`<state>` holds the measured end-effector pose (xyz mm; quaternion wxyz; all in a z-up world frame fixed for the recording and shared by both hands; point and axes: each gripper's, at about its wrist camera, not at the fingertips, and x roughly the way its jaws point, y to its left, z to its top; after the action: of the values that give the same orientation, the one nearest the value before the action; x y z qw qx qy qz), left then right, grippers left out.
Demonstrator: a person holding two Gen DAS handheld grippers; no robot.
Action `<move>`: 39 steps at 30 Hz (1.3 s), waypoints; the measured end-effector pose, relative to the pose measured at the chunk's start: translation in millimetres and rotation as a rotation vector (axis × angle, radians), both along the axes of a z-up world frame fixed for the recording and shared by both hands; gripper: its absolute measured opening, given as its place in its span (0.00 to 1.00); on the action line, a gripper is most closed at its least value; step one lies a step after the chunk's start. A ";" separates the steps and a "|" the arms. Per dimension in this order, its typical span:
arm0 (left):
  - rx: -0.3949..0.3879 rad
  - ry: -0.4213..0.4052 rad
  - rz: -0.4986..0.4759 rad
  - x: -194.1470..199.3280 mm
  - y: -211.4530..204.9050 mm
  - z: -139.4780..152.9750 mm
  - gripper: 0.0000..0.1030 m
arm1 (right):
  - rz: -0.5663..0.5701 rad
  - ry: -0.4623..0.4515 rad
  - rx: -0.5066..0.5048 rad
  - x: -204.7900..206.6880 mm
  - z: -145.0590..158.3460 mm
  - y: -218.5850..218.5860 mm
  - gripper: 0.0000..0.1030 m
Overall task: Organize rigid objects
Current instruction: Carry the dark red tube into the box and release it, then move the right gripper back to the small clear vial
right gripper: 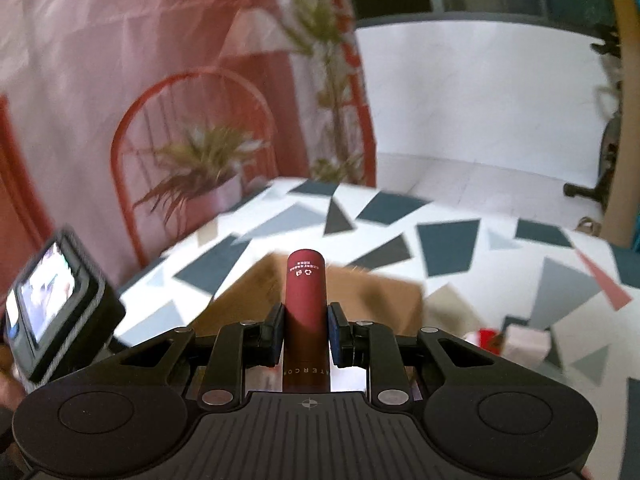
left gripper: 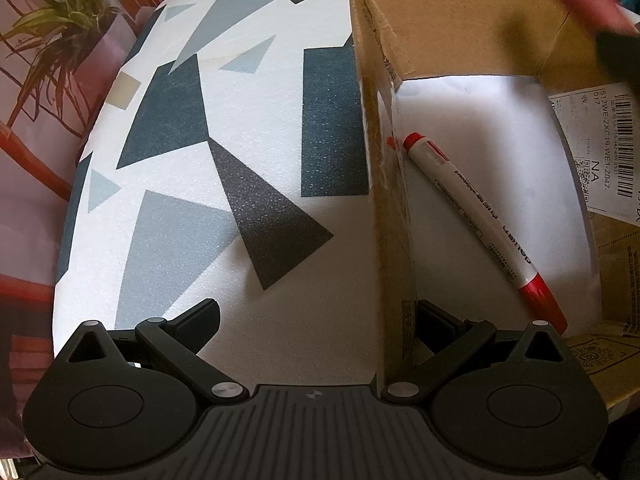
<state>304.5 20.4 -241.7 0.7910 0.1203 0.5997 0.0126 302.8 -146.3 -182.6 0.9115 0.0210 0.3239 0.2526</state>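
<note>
Right gripper point(right gripper: 306, 334) pinching a dark red cylindrical tube point(right gripper: 306, 300), held above the open brown cardboard box point(left gripper: 452, 28). Left gripper point(left gripper: 316, 320) fingers spread wide, straddling the box's left wall. Red-capped white whiteboard marker point(left gripper: 480, 228) lies flat inside the box.

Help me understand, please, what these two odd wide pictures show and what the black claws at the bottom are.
Each picture comes from a fisheye camera mounted on a handheld two-finger gripper that a person carries, one per hand. The left gripper looks down on a patterned tabletop; its open fingers straddle the wall of a cardboard box, where a red-capped whiteboard marker lies inside. The right gripper is shut on a dark red tube, held above the same box; it shows as a red blur in the left view's top corner.
</note>
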 end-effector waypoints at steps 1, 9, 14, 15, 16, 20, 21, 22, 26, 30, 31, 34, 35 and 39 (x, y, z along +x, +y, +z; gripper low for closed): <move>0.000 0.000 0.000 0.0 0.2 -0.1 1.00 | 0.006 0.015 -0.004 -0.4 -3.4 3.7 0.20; -0.010 -0.003 0.002 -0.5 2.2 -0.1 1.00 | 0.013 0.057 -0.083 -1.2 -24.0 20.8 0.20; -0.018 -0.002 0.000 0.2 3.8 -0.9 1.00 | 0.032 0.079 -0.086 -0.9 -28.7 25.2 0.20; -0.017 -0.003 0.001 0.2 3.5 -0.9 1.00 | 0.033 0.080 -0.088 -1.4 -29.0 25.9 0.20; -0.014 -0.003 0.000 0.4 3.0 -1.0 1.00 | 0.034 0.082 -0.089 -1.0 -29.2 26.2 0.20; -0.016 -0.001 -0.001 0.9 3.7 -1.5 1.00 | 0.048 0.077 -0.080 -0.9 -26.5 25.5 0.21; -0.016 -0.001 -0.002 0.9 3.9 -1.4 1.00 | 0.045 0.068 -0.079 -0.6 -24.1 24.4 0.21; -0.015 -0.001 -0.002 1.0 3.7 -1.4 1.00 | 0.040 0.058 -0.078 -1.1 -21.2 22.3 0.21; -0.013 -0.003 -0.003 0.7 3.5 -1.7 1.00 | -0.004 -0.011 -0.070 -5.8 -6.9 5.3 0.21; -0.015 -0.004 -0.003 0.5 3.8 -1.9 1.00 | -0.053 -0.069 -0.054 -12.5 4.8 -23.5 0.21; -0.015 -0.004 -0.003 0.5 3.8 -1.9 1.00 | -0.073 -0.079 -0.048 -14.3 7.0 -32.1 0.21; -0.013 -0.005 -0.003 0.0 3.3 -2.1 1.00 | -0.147 -0.088 -0.049 -17.6 8.0 -60.1 0.21; -0.013 -0.005 -0.003 0.1 3.6 -2.0 1.00 | -0.167 -0.082 -0.050 -17.8 5.4 -68.1 0.21; -0.017 -0.005 -0.003 0.3 4.7 -1.9 1.00 | -0.215 -0.011 -0.085 -21.1 -17.5 -89.4 0.22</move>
<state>304.8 25.1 -243.6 0.7934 0.1145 0.5978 0.0065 281.6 -235.7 -200.0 0.9353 0.0158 0.3249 0.1394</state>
